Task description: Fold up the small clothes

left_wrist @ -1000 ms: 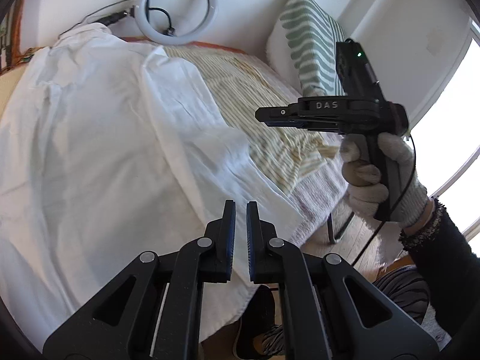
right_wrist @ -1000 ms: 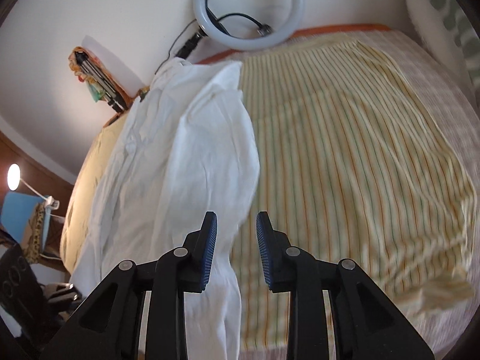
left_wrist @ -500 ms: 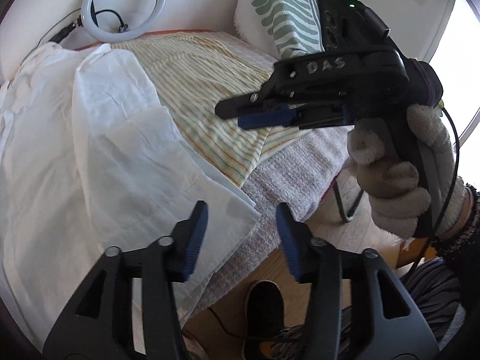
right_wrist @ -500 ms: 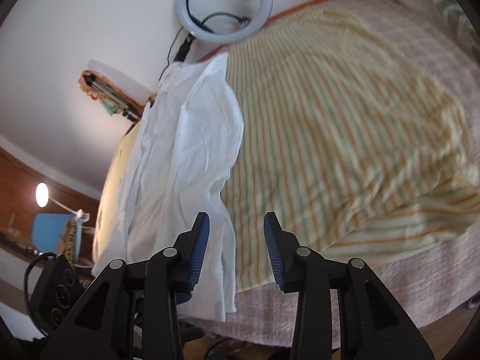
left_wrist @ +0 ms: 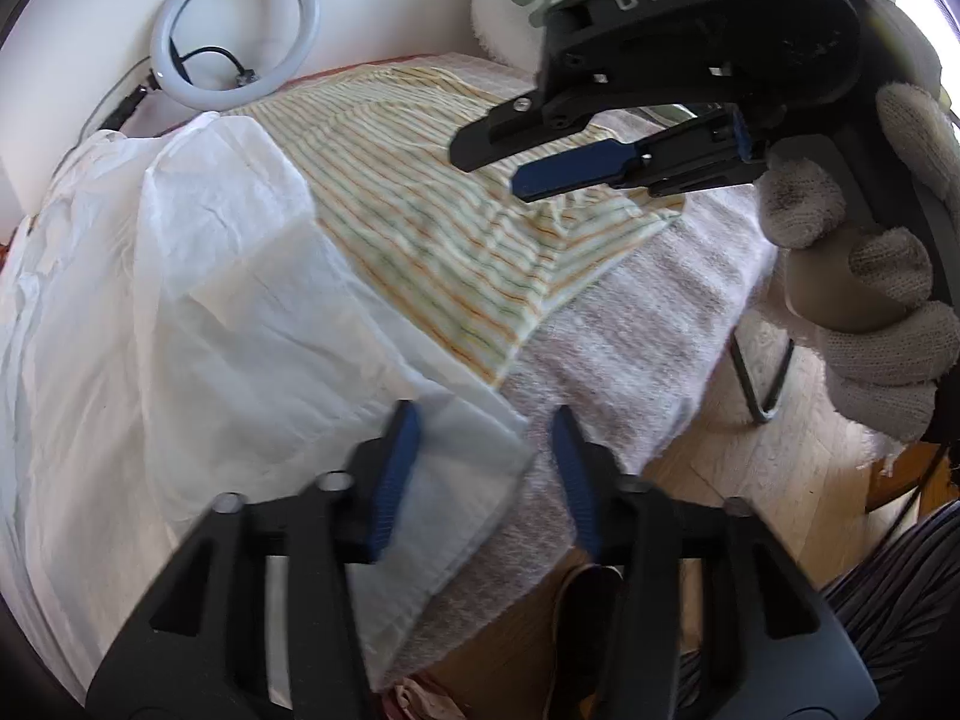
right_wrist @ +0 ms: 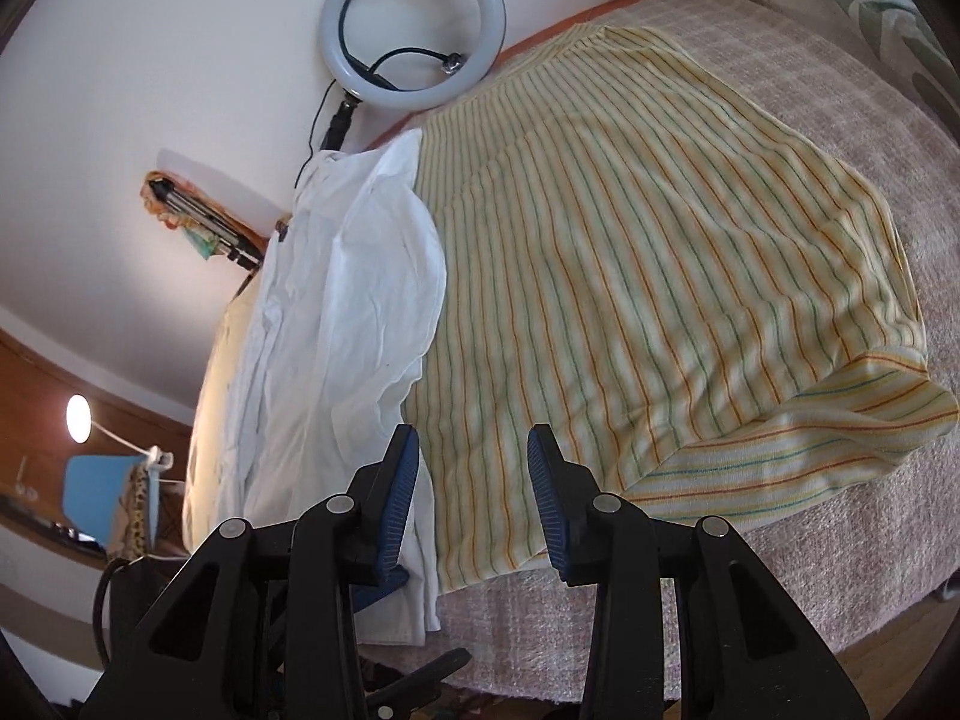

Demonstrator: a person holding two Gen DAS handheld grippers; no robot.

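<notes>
Since a second ago: left gripper [left_wrist: 483,474] has dropped to the bed's [left_wrist: 660,324] near edge, fingers parted from shut, now closing. White garment [left_wrist: 198,324]: beside the striped garment [right_wrist: 630,276], its near corner between those fingers, apparently ungripped. Right gripper [right_wrist: 474,492]: fingers apart, empty, above the striped hem. Step, judged: taking corners; next, close squarely on cloth.

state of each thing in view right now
white cotton garment: spread on bed, near corner between left jaws
yellow striped knit top: flat, one edge turned up
left hand-held gripper: closing, not yet gripping
right hand-held gripper: open, empty
white ring light: off
</notes>
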